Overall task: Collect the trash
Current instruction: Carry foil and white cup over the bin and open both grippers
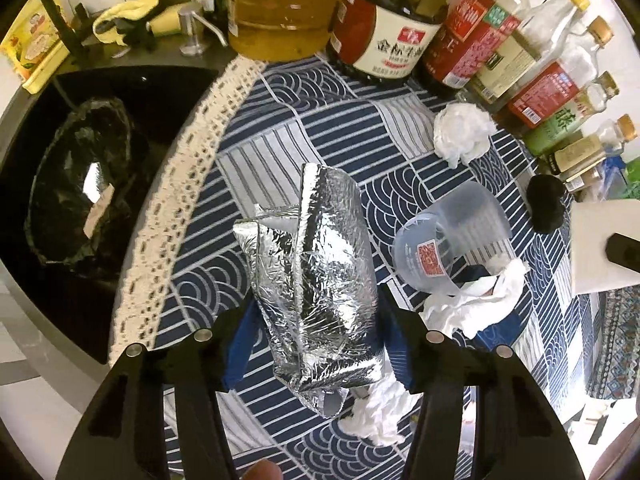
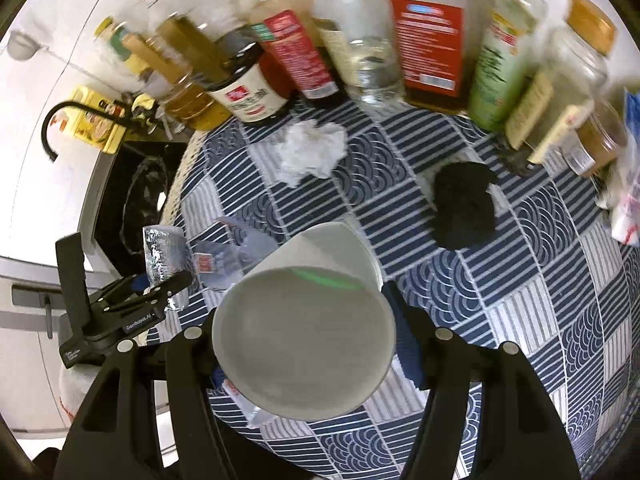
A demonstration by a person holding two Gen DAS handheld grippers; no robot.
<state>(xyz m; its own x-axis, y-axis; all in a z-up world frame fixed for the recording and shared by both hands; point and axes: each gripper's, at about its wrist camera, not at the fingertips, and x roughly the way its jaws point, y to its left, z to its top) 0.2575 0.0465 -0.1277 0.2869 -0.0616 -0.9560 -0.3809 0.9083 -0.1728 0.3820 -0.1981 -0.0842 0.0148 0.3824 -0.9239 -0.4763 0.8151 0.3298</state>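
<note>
Left gripper clamped on foil pouch, lifted off tablecloth, presumably bound for bin bag in sink alongside. Right gripper gripping paper cup, same errand. Tissue wads left on cloth.

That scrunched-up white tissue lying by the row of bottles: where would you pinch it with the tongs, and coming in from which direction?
Pinch the crumpled tissue across its bulging middle, coming straight down from above. It is a soft, irregular wad lying loose on the patterned cloth, so any opposite folds should squash together. The bottles stand close behind it, which probably rules out a sideways approach from there; the cloth on its near side looks free.
</note>
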